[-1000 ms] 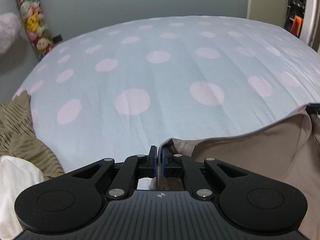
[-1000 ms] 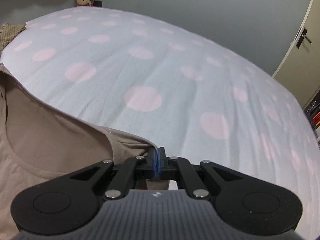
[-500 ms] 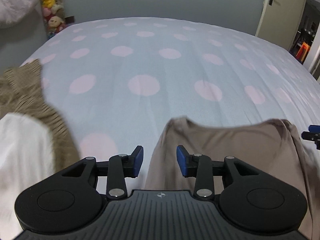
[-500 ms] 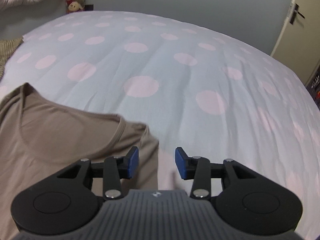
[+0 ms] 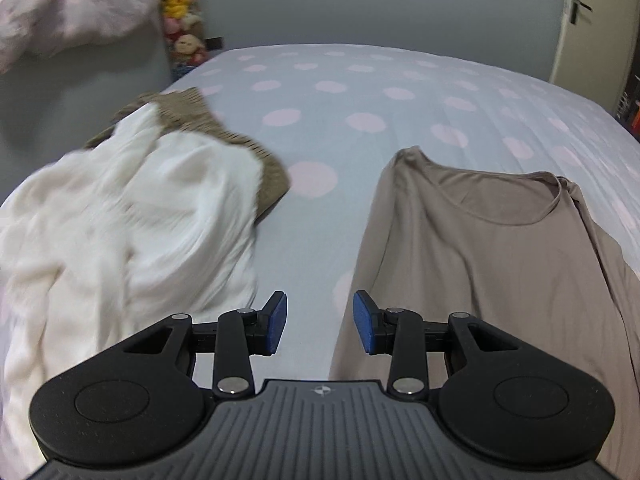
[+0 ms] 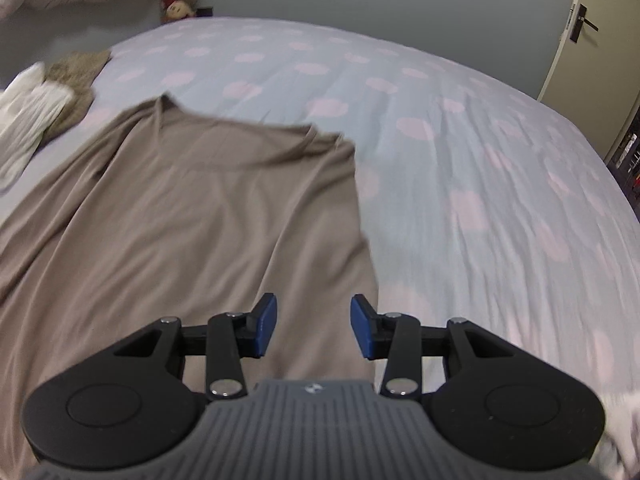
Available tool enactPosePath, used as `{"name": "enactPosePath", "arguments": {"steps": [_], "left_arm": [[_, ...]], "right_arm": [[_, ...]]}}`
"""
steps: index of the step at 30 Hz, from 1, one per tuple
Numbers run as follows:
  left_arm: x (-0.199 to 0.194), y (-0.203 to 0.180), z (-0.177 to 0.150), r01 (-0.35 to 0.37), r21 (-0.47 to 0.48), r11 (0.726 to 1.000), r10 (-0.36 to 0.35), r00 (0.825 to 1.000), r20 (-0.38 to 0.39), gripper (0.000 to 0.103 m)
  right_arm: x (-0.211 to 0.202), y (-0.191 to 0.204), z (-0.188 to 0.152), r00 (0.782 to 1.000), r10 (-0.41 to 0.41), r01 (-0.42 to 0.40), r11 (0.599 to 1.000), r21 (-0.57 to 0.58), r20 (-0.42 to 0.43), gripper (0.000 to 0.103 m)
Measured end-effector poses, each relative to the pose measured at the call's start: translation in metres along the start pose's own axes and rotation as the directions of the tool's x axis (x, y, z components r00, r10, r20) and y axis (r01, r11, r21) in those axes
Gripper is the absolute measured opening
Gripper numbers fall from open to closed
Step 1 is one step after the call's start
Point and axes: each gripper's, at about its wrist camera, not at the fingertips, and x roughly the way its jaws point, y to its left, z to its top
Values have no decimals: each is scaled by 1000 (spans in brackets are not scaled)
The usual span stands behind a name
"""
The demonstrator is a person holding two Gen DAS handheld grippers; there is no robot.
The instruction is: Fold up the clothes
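Since a second ago both grippers have been drawn back from the taupe top (image 5: 500, 264), whose neckline corners were then pinched and are now let go. It is laid flat on the spotted bed sheet (image 5: 360, 92), neckline toward the far wall. The jaws of the left gripper (image 5: 320, 324) have just been opened and are seen parted and empty over bare sheet, just beside the top's left edge. Those of the right gripper (image 6: 313, 328) are likewise spread, with nothing gripped, above the top's right edge. To the left a crumpled white garment (image 5: 132, 216) is heaped over a brown knitted one (image 5: 192, 116). Soft toys (image 5: 182, 20) are stacked in the far corner, a door (image 6: 588, 40) at right.
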Motion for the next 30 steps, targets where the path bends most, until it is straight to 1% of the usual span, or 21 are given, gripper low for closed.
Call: {"name": "enactPosePath", "arguments": {"steps": [4, 5, 7, 8, 9, 11, 12, 14, 16, 17, 18, 19, 20, 21, 22, 23, 26, 30], "left_arm": [[-14, 4, -29, -11, -36, 999, 12, 999, 31, 34], [-16, 4, -35, -18, -37, 999, 20, 999, 38, 34], [-20, 4, -40, -17, -35, 999, 18, 999, 51, 34], [-21, 5, -43, -12, -34, 999, 14, 998, 58, 34], [-21, 5, -46, -9, -29, 1000, 11, 998, 60, 34], [-18, 4, -52, -14, -12, 1000, 15, 999, 51, 34], [-15, 4, -53, -18, -10, 1000, 18, 999, 41, 34], [-10, 6, -58, -7, -26, 1000, 8, 1000, 27, 34], [-7, 9, -59, 8, -49, 999, -7, 1000, 23, 34], [-7, 9, -60, 19, -53, 998, -18, 1000, 24, 34], [-6, 10, -61, 29, -57, 998, -28, 999, 25, 34], [-6, 11, -62, 40, -62, 997, -38, 999, 26, 34], [-5, 13, -63, 49, -67, 997, -47, 999, 26, 34], [-5, 14, -64, 55, -74, 996, -53, 998, 25, 34], [-5, 16, -64, 62, -85, 994, -60, 998, 28, 34], [-5, 18, -64, 69, -97, 993, -66, 997, 32, 34], [-5, 22, -62, 84, -127, 988, -79, 996, 38, 34], [-3, 22, -61, 98, -142, 985, -92, 995, 42, 34]], "right_arm": [[-20, 14, -31, 997, 60, -59, 998, 4, -54, 49], [-23, 20, -35, 995, 72, -73, 997, -11, -65, 52], [-29, 31, -37, 994, 90, -94, 993, -65, -66, 63], [-30, 34, -37, 992, 102, -108, 991, -80, -73, 71], [-28, 37, -38, 990, 111, -119, 989, -91, -90, 72], [-18, 41, -41, 982, 98, -115, 988, -104, -159, 72], [-11, 39, -42, 974, 99, -120, 988, -93, -202, 72], [1, 36, -44, 958, 96, -118, 991, -67, -271, 71], [5, 35, -46, 950, 81, -104, 993, -61, -301, 70], [6, 34, -47, 946, 72, -96, 994, -60, -316, 67], [7, 36, -48, 943, 55, -83, 994, -72, -329, 54], [7, 37, -49, 939, 38, -70, 994, -84, -342, 43], [7, 39, -50, 935, 20, -58, 994, -96, -353, 23], [6, 40, -50, 936, 5, -45, 993, -105, -352, 13], [4, 40, -50, 939, -9, -30, 994, -109, -343, 11], [2, 40, -49, 942, -23, -15, 994, -112, -334, 5], [-5, 34, -45, 952, -43, 19, 996, -83, -304, 4], [-19, 15, -37, 963, -63, 64, 998, -3, -261, 4]]}}
